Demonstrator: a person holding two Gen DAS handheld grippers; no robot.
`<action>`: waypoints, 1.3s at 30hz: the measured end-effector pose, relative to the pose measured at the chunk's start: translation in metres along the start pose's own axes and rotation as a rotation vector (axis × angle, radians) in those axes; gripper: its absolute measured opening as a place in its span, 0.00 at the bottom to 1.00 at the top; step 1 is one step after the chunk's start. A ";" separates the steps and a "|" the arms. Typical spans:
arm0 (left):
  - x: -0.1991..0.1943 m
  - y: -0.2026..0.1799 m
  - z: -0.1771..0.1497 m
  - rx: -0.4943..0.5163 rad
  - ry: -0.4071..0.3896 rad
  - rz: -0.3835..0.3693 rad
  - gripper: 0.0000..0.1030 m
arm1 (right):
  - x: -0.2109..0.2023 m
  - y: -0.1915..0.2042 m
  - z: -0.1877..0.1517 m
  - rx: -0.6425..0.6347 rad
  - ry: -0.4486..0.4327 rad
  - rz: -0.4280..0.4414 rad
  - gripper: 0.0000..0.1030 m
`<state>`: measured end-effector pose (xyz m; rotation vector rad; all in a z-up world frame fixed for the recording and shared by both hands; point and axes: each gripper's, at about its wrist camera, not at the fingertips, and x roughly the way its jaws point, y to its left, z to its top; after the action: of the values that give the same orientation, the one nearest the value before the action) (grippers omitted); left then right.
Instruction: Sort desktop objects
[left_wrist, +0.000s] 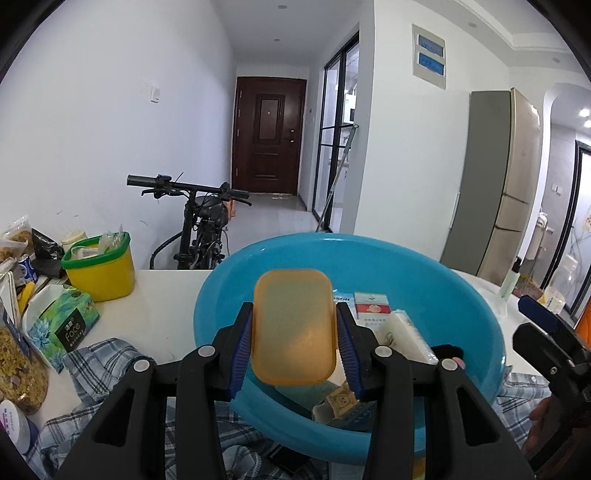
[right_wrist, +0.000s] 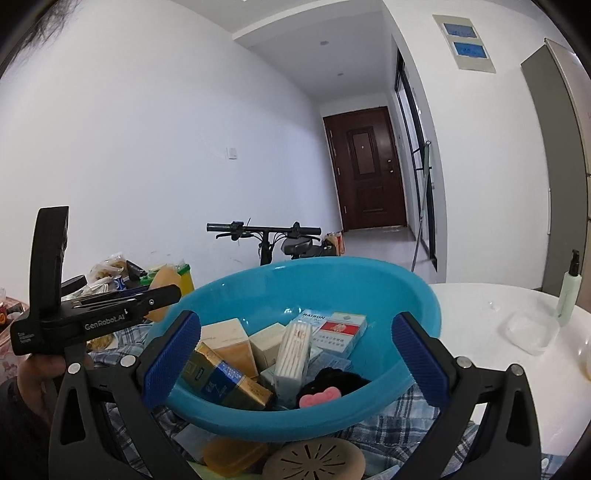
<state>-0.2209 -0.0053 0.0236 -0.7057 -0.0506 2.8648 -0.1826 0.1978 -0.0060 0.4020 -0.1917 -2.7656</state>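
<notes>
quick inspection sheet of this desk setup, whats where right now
surface: white table, plaid cloth under the basin
job's things: blue basin holding boxed packs, cotton swabs, pink heart item
clutter: yellow bin, tissue pack, snack bags, pump bottle
grippers: left gripper shut on orange lid over the basin; right gripper open, nothing held
cables: nothing seen
surroundings: bicycle, brown door, fridge
</notes>
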 end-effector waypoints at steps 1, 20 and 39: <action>0.002 0.001 0.000 0.002 0.007 0.001 0.43 | 0.000 0.000 0.000 0.001 0.001 0.004 1.00; -0.001 0.009 0.002 0.003 -0.031 0.060 1.00 | 0.001 0.007 -0.003 -0.039 0.006 -0.008 1.00; 0.001 0.013 -0.003 -0.011 -0.012 0.076 1.00 | 0.002 0.007 -0.003 -0.030 0.011 -0.015 1.00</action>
<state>-0.2225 -0.0176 0.0192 -0.7079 -0.0424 2.9429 -0.1809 0.1901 -0.0075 0.4119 -0.1451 -2.7767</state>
